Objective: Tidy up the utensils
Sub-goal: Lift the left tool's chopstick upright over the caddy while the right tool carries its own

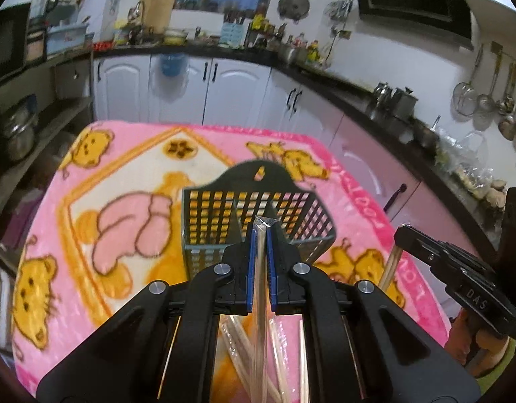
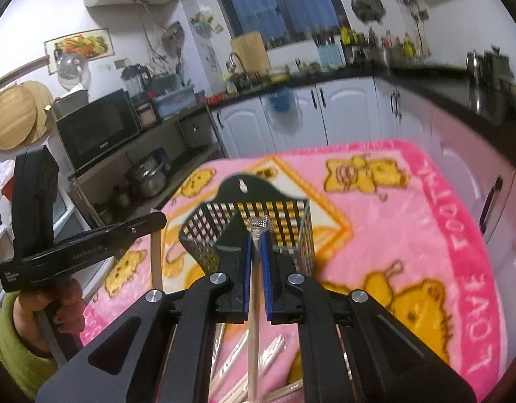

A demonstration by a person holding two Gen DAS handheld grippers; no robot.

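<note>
A black mesh utensil holder point(image 1: 254, 215) stands on the pink bear blanket point(image 1: 123, 201); it also shows in the right wrist view point(image 2: 254, 221). My left gripper point(image 1: 260, 231) is shut on a plastic-wrapped pair of chopsticks point(image 1: 259, 288), tip just above the holder's near rim. My right gripper point(image 2: 256, 238) is shut on another wrapped pair of chopsticks point(image 2: 254, 319), tip over the holder's opening. Several more wrapped chopsticks point(image 1: 237, 342) lie on the blanket under the grippers, also visible in the right wrist view point(image 2: 244, 362).
The blanket covers a table with kitchen counters point(image 1: 325, 74) and white cabinets point(image 1: 177, 90) behind. Shelves with pots point(image 1: 16, 134) stand at the left. A microwave point(image 2: 96, 127) sits on a shelf. Each view shows the other gripper at its side point(image 1: 452, 275) point(image 2: 83, 248).
</note>
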